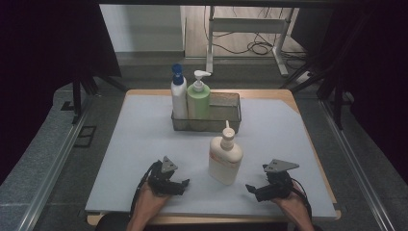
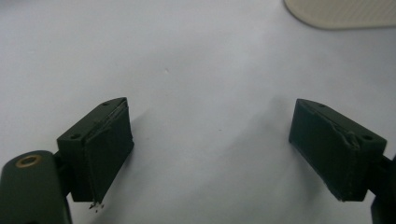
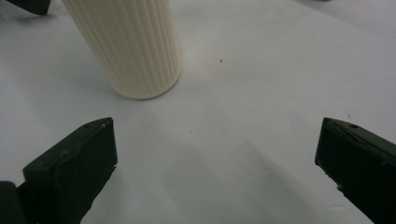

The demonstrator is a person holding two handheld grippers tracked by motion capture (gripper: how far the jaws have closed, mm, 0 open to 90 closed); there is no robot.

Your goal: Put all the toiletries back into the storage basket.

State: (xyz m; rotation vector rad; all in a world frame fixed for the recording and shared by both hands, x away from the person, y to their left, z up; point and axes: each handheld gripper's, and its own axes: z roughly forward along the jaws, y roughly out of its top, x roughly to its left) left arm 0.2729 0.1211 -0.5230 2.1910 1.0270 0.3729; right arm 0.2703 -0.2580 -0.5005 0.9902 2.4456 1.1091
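Both grippers, left (image 1: 179, 185) and right (image 1: 256, 189), rest with jaws apart near the desk's front edge; grip the cream ribbed plastic pump bottle (image 1: 225, 159) squarely around its body.

A pale grey mat (image 1: 144, 144) covers the wooden tabletop (image 1: 308, 144), whose bare edge shows along the right and far sides. Grey carpeted floor (image 1: 38, 163) lies around it, with metal rails (image 1: 57, 159) running along both sides and dark curtains (image 1: 43, 43) closing off left and right. Beyond, under dim light, stand a white wall (image 1: 139, 26) and a white desk frame (image 1: 250, 29) with cables (image 1: 260, 47) on a wooden floor.
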